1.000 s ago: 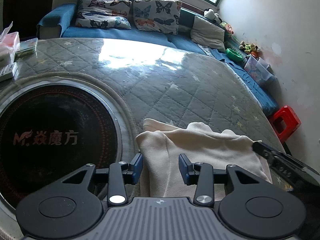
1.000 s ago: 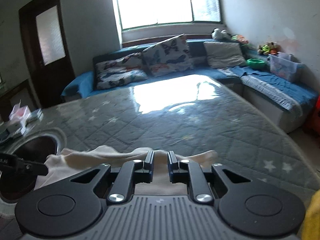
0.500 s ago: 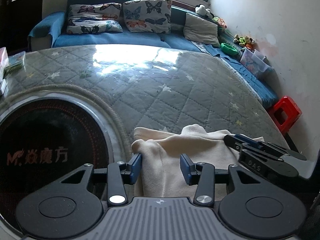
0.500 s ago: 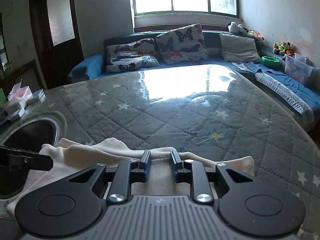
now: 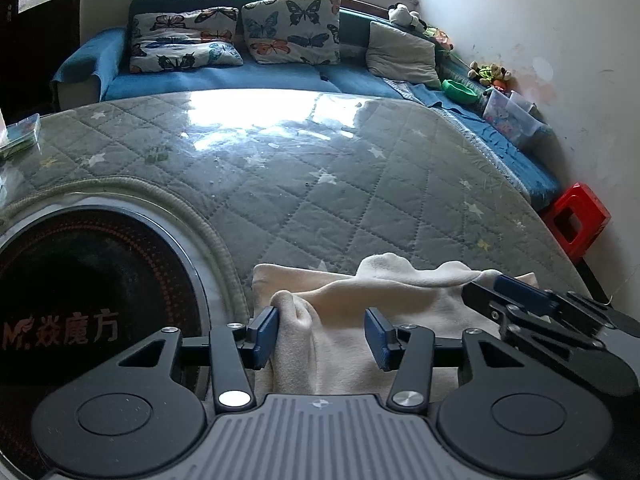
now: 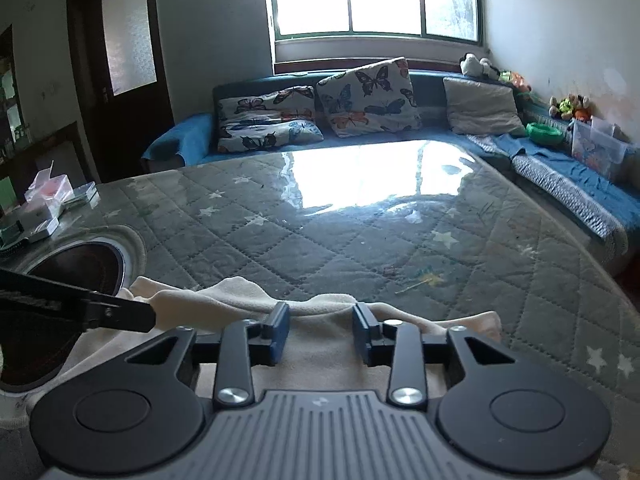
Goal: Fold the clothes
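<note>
The cream garment (image 5: pixel 384 304) lies bunched on the quilted surface (image 5: pixel 320 184), just beside the round black cooktop (image 5: pixel 80 300). The left claw (image 5: pixel 322 338) is spread, 1 pad touching a raised fold near the cooktop. The right claw (image 6: pixel 320 334) is also spread over the garment's far edge, away from the cooktop, gripping nothing.

You've got one readable mark — a faint logo and the characters "焱魔方" on the dark round cooktop (image 5: pixel 80 300) set into the table (image 5: pixel 320 184); nothing else reads.
</note>
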Tool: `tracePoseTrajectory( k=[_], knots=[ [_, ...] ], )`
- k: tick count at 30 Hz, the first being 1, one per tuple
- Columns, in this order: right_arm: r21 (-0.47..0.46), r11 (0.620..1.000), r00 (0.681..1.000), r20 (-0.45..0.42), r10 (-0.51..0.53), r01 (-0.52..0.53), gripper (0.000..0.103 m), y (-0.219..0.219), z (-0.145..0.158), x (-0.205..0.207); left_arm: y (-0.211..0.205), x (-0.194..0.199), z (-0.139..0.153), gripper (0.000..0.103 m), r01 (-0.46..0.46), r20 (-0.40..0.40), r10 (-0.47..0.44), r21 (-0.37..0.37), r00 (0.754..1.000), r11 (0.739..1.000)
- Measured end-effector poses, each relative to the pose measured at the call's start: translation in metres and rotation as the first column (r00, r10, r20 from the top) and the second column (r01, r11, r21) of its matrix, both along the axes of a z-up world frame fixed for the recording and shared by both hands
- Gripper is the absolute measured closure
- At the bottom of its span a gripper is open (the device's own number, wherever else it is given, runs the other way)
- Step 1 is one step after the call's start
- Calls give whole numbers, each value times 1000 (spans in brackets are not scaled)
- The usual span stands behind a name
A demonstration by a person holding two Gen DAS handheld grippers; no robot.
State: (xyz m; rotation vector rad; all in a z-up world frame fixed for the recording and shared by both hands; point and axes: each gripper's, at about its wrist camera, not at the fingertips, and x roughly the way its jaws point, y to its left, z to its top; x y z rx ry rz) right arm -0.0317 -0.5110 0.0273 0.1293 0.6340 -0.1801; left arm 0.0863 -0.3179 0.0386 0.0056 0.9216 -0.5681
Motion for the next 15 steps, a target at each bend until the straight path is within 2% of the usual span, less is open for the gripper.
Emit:
tracePoseTrajectory(
  k=[4, 15],
  knots=[
    [-20, 1000, 1000, -9, 19, -19, 63, 9, 2, -10, 5, -5, 4, 51, 2, 16, -2, -1, 1000, 1000],
    [-44, 998, 998, -38, 41, -43, 61, 28, 2, -34, 24, -33, 4, 46, 29, 35, -30, 19, 999, 999]
  ],
)
